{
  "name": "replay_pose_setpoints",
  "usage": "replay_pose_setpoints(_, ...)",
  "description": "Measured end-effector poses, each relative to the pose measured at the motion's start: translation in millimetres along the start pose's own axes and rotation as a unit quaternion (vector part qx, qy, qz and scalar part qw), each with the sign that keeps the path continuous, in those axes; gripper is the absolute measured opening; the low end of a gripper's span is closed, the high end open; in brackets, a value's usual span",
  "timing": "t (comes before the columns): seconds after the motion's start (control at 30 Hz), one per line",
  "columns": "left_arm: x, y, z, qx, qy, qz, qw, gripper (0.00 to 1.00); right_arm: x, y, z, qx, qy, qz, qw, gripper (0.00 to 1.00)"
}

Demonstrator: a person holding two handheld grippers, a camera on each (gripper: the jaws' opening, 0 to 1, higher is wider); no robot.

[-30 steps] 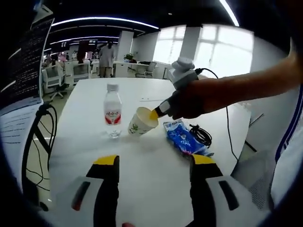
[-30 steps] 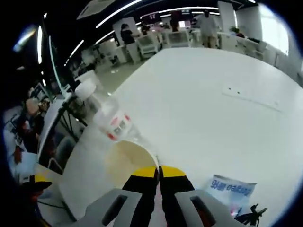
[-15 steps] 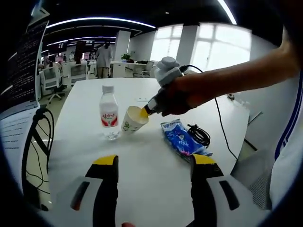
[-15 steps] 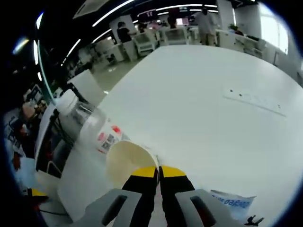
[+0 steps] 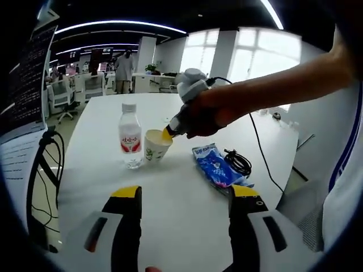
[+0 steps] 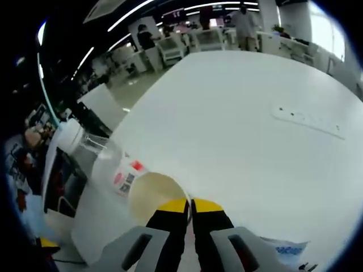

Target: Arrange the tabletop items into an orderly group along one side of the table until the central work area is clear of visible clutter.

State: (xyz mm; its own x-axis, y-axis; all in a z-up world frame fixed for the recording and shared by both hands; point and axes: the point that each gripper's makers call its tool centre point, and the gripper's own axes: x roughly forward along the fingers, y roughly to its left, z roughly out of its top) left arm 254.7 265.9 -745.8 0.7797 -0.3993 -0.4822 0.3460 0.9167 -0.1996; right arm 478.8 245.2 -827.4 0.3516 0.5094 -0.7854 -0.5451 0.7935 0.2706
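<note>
Open-plan office, dark ceiling with long strip lights, bright windows at the far side; desks, chairs and a standing person [image 5: 122,69] well beyond the work area.

White table [image 5: 181,192], broad, mostly bare across its far half; a faint flush panel [image 6: 309,120] is set in the top. A monitor [image 5: 25,85] and dark looped cables [image 5: 48,170] stand off the table's left edge in the left gripper view.

Blue snack packet [image 5: 218,168] lies flat, right of centre, with a coiled black cable [image 5: 241,161] just beside it.

Water bottle [image 5: 130,136], clear, white cap, red-and-white label, upright; liquid level cannot be told. In the right gripper view the same bottle [image 6: 105,156] sits just behind the cup.

Paper cup [image 5: 154,146], white with a green print, close beside the bottle, roughly upright, slightly tilted. Inside looks pale and empty in the right gripper view [image 6: 153,195].

Right claw [image 5: 167,135], held by a hand [image 5: 207,113], has its yellow-tipped jaws pinched together on the cup's rim; right gripper view shows the jaws [image 6: 190,207] nearly touching, rim between them.

Left claw [image 5: 184,195] hovers over bare table, jaws spread wide, holding nothing.
</note>
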Motion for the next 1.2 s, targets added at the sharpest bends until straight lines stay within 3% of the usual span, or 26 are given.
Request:
replay_pose_setpoints(0.57,0,-1.0,-2.3,-0.007,0.002,0.003,1.0000,0.62,-2,3,6.9,0.005,-0.001,0.002,1.0000,0.04)
replay_pose_setpoints(1.0,2,-12.0,0.8,0.006,0.009,-0.002,0.9999,0.62,-16,6,20.0,0.014,-0.026,0.018,0.9994,0.09)
replay_pose_setpoints(1.2,0,-13.4,0.0,0.004,0.011,0.002,0.9999,0.62,-18,0,17.6,0.014,-0.030,0.028,0.9991,0.11)
